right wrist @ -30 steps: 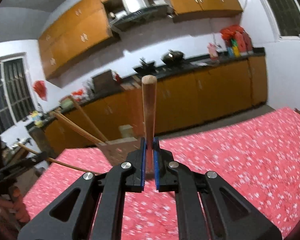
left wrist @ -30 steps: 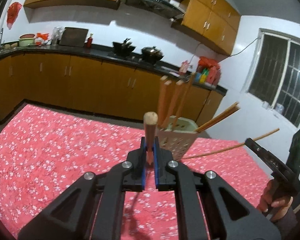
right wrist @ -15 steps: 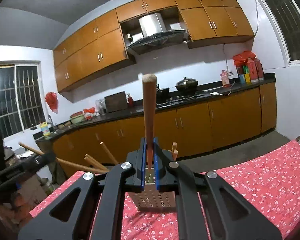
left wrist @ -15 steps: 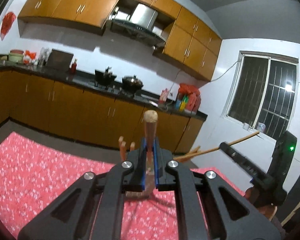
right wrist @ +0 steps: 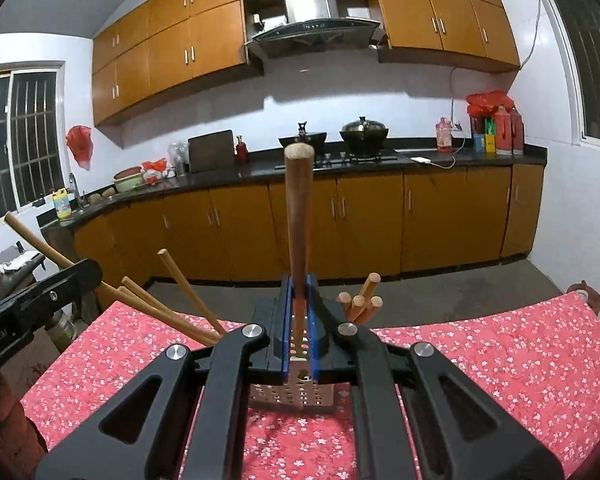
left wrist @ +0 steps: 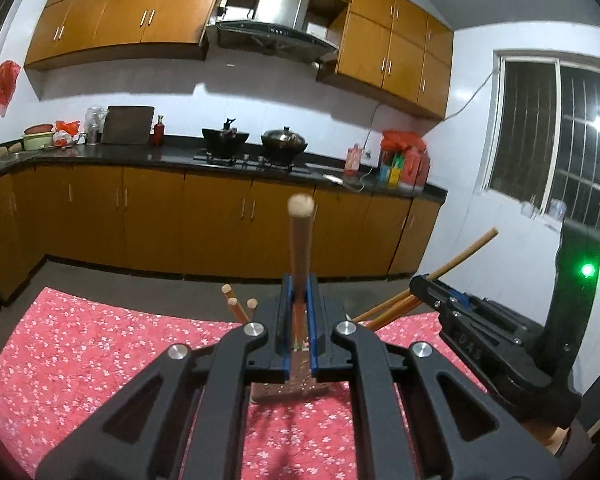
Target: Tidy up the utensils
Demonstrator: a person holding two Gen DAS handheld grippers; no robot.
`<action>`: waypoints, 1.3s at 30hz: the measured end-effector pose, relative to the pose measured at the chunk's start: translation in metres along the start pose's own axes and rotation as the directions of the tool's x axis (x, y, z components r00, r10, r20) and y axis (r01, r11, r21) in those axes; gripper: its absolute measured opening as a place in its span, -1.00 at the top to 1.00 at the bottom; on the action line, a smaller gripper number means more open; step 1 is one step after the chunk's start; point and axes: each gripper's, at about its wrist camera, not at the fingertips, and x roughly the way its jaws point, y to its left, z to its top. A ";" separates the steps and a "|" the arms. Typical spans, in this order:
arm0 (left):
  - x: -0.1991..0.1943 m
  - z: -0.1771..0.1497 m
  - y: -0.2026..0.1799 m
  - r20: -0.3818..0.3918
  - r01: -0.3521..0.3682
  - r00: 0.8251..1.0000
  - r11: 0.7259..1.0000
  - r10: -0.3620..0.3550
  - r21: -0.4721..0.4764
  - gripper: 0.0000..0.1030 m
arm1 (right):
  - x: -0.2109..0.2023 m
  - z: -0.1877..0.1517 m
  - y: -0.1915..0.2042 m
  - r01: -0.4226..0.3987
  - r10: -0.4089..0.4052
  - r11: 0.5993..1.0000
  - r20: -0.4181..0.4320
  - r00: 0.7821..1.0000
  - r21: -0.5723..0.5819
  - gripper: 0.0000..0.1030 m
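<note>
The left gripper (left wrist: 299,322) is clamped on a wooden stick (left wrist: 299,240) that stands upright between its blue pads (left wrist: 285,320), round end up. The right gripper (right wrist: 300,320) likewise pinches a darker wooden handle (right wrist: 298,224), upright, its lower end reaching down toward the holder (right wrist: 296,394) — a perforated box standing on the red floral cloth (right wrist: 500,360) directly below the jaws.

In the right view, more wooden sticks lean out of the holder: a group of chopsticks (right wrist: 180,304) slanting left and a cluster of short round ends (right wrist: 360,300) just right of the jaws. The left view shows the same holder (left wrist: 288,384) under its gripper, with three stick tips (left wrist: 236,302) to the left.

Each camera sees the other tool: the right gripper (left wrist: 432,286) at the right edge of the left view, gripping its long stick, with raised lettering on its side that seems to read "DAS" — too blurred to be sure — and a green light (left wrist: 587,270) on its body.

Behind, the counter (right wrist: 340,164) carries two dark pots (right wrist: 364,134), red bottles and a cutting board; their labels are unreadable.
</note>
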 end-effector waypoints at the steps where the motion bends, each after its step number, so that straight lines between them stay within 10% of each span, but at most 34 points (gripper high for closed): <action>1: 0.003 0.000 -0.001 -0.007 -0.006 1.000 1.000 0.006 0.007 0.86 | -0.001 0.002 0.001 0.001 -0.001 1.000 -0.002 1.000 0.001 0.85; 18: 0.040 -0.001 -0.006 -0.008 0.013 1.000 1.000 -0.013 -0.004 0.63 | 0.014 0.006 0.003 -0.033 0.034 0.999 -0.050 0.998 0.020 0.82; 27: -0.006 -0.004 0.026 0.080 0.038 0.996 0.995 -0.031 -0.096 0.21 | -0.033 0.010 -0.009 -0.036 0.031 0.998 0.091 0.995 0.053 0.03; 39: -0.049 -0.089 0.048 0.074 -0.204 0.977 0.978 0.201 0.036 -0.74 | -0.070 -0.054 0.002 0.104 -0.097 0.994 0.172 0.980 -0.036 -0.88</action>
